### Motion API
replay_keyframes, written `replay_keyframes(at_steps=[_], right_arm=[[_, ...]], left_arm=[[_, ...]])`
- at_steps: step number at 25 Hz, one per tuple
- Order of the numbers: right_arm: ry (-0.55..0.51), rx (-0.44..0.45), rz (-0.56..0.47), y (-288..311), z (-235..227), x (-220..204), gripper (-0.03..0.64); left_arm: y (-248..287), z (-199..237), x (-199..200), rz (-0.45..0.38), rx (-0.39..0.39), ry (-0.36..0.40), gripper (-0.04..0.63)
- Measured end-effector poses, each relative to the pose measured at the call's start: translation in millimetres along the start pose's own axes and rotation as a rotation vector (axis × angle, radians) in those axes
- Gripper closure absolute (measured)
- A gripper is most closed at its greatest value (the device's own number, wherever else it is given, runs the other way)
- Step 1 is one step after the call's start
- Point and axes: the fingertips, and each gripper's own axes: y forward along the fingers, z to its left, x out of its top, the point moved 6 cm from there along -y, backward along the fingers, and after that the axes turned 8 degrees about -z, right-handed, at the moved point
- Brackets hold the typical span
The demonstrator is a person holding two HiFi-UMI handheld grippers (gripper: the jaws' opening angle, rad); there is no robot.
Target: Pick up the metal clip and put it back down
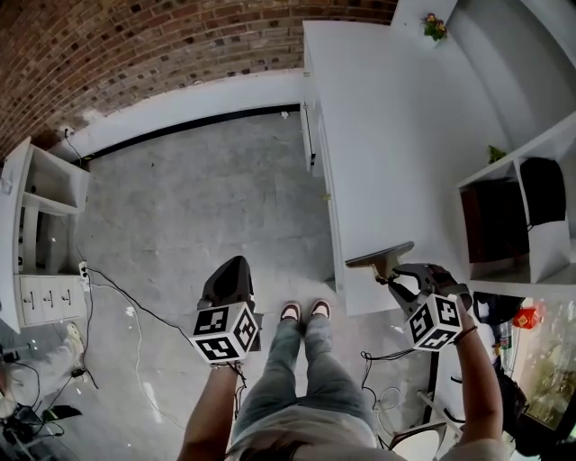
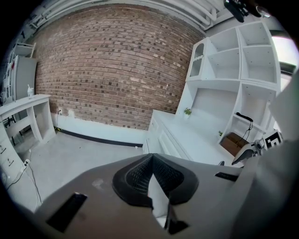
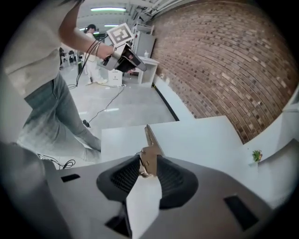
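The metal clip [image 1: 382, 258] is a flat, brass-grey piece held level over the near edge of the white table [image 1: 387, 135]. My right gripper [image 1: 397, 273] is shut on it. In the right gripper view the clip [image 3: 149, 151] stands pinched between the black pads, its tip sticking out above the table [image 3: 196, 140]. My left gripper [image 1: 232, 270] hangs over the floor to the left of the person's legs, away from the table. Its jaws [image 2: 152, 158] are shut with nothing between them.
White shelving stands right of the table, with a brown box [image 1: 490, 221] in one bay. A small plant [image 1: 436, 27] sits at the table's far end. Cables [image 1: 135, 315] trail over the grey floor. A white shelf unit [image 1: 45, 189] stands at the left below the brick wall.
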Motion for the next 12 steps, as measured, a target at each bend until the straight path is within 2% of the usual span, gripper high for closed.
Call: replay_keyframes(at_steps=[6, 12], right_arm=[[-0.142, 0.048, 0.038, 6, 4, -1, 0.502], [-0.206, 0.049, 0.067, 13, 6, -4, 0.533]], left_arm=[[-1, 0, -9, 0.017, 0.018, -0.011, 0.584], [-1, 2, -12, 0.023, 0.025, -0.014, 0.584]])
